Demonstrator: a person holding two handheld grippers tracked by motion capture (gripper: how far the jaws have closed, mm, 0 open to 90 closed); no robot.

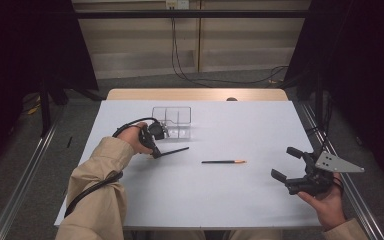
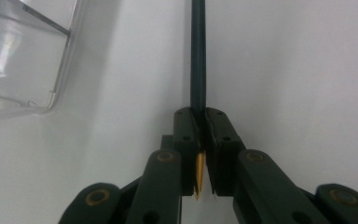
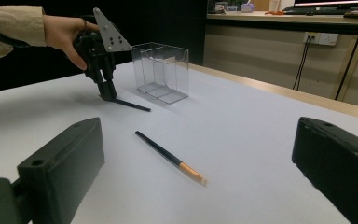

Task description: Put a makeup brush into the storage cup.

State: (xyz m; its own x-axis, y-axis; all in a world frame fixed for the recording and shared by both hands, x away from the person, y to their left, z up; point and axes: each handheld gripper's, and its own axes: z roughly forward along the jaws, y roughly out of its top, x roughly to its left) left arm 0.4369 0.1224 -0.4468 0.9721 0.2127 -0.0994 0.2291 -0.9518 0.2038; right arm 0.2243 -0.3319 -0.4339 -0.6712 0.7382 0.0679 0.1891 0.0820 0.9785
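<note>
**Pencil clamped near its tip, ready for lifting**

On a white tabletop [image 1: 260,200], a dark pencil [image 1: 174,151] is grasped by the left claw [image 1: 156,154], whose jaws are clenched on it close to the sharpened, tan-coloured end. The long shaft is seen running forward from the jaws, lying level on the tabletop. A clear plastic compartment box [image 1: 172,121] stands just beside and beyond the left claw. A second pencil [image 1: 224,161] lies apart in the middle of the tabletop. The right claw [image 1: 286,164] is held released, with nothing between its jaws, near the right edge.

Because the grip sits so far toward one end, drooping is likely; a slow, level lift is advised before any carry toward the box.
</note>
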